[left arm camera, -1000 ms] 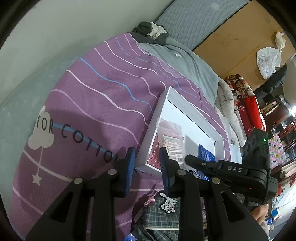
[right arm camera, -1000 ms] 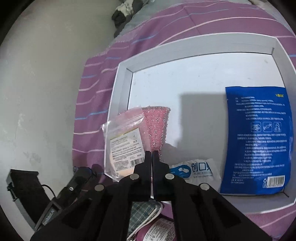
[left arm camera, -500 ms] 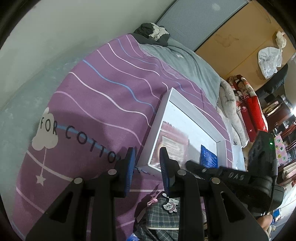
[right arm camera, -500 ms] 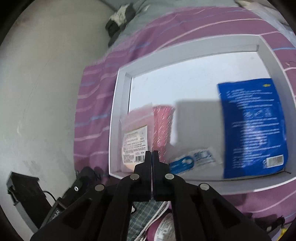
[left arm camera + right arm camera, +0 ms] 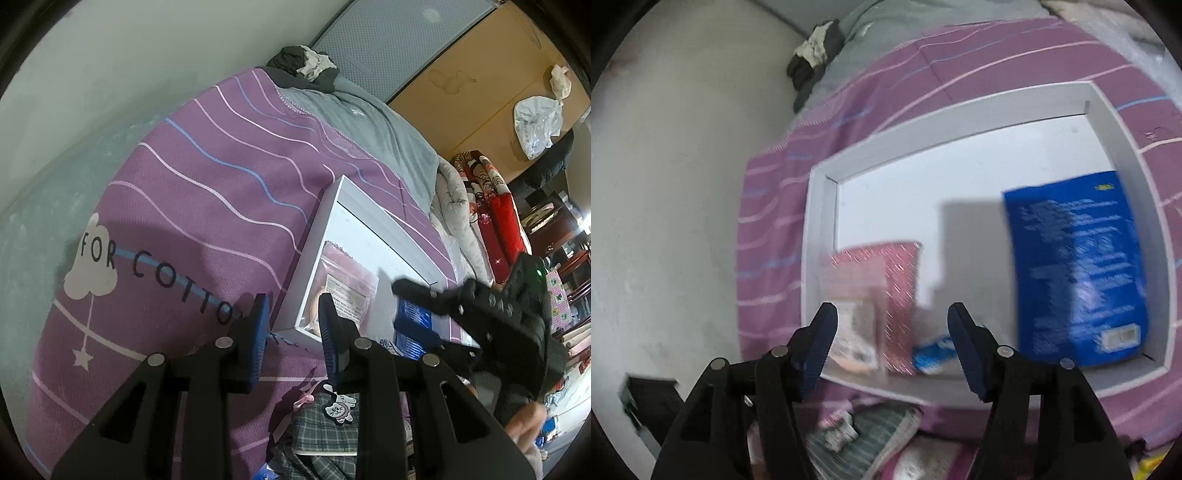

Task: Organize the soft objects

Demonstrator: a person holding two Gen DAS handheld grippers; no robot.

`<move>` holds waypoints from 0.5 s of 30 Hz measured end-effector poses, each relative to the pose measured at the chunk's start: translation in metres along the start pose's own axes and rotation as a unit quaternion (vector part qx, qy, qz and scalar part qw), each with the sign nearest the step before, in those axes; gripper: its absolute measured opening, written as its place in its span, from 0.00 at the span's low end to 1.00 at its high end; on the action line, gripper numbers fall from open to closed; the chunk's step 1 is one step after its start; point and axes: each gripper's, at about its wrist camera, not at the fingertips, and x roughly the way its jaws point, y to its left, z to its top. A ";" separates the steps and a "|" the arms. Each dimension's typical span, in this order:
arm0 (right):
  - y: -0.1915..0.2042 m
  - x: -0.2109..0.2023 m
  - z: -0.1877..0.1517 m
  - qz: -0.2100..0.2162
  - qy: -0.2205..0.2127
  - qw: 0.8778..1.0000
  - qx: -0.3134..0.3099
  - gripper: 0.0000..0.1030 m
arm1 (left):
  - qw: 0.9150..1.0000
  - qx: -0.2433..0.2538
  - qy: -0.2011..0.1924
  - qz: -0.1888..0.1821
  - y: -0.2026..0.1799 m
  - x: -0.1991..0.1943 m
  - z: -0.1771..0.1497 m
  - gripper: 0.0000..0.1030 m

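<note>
A shallow white tray (image 5: 820,236) lies on the purple striped bed cover. In its near left corner rests a clear pink packet (image 5: 864,295) with a label, beside a glittery pink sponge (image 5: 901,295). A small blue-and-white packet (image 5: 932,354) and a large blue packet (image 5: 1078,280) lie to the right. My right gripper (image 5: 891,317) hovers over the tray's near edge, its jaws opening with nothing between them. In the left wrist view, my left gripper (image 5: 292,306) hangs slightly open and empty by the tray's (image 5: 303,280) near corner, and the right gripper (image 5: 400,306) reaches in from the right.
A plaid pouch (image 5: 325,424) with a cartoon charm lies just in front of the tray. A grey blanket (image 5: 369,122) and a heap of dark clothes (image 5: 303,70) sit at the bed's far end. A wall runs along the left. Folded quilts (image 5: 495,206) are stacked at the right.
The right gripper's jaws, shut before, now stand apart. The pink packet, which was at their tips, now lies flat in the tray. The left gripper has stayed put.
</note>
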 end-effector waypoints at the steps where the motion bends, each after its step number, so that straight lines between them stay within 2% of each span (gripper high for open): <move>1: 0.000 0.004 0.003 0.007 0.000 1.000 -0.001 0.58 | 1.000 0.001 -0.001 0.000 0.000 0.000 0.000 0.27; 2: 0.002 0.009 0.005 0.005 0.002 1.000 -0.005 0.54 | 1.000 0.001 -0.001 0.000 0.000 -0.001 0.000 0.27; 4: 0.011 0.020 0.009 -0.007 0.004 1.000 -0.021 0.31 | 1.000 0.003 -0.001 0.000 -0.001 -0.001 0.000 0.27; 6: 0.014 0.031 0.010 -0.015 0.024 0.999 -0.032 0.23 | 1.000 0.006 0.000 0.001 -0.002 -0.001 0.000 0.27; 7: 0.015 0.036 0.008 -0.013 0.034 0.999 -0.034 0.23 | 1.000 0.007 0.000 0.002 -0.002 -0.001 0.000 0.27; 9: 0.017 0.036 0.004 -0.024 0.029 0.998 -0.042 0.21 | 1.000 0.012 0.002 0.003 -0.005 -0.001 -0.001 0.27; 15: 0.014 0.038 0.005 -0.020 0.027 0.999 -0.041 0.21 | 0.999 0.044 0.013 0.024 -0.016 0.003 -0.004 0.27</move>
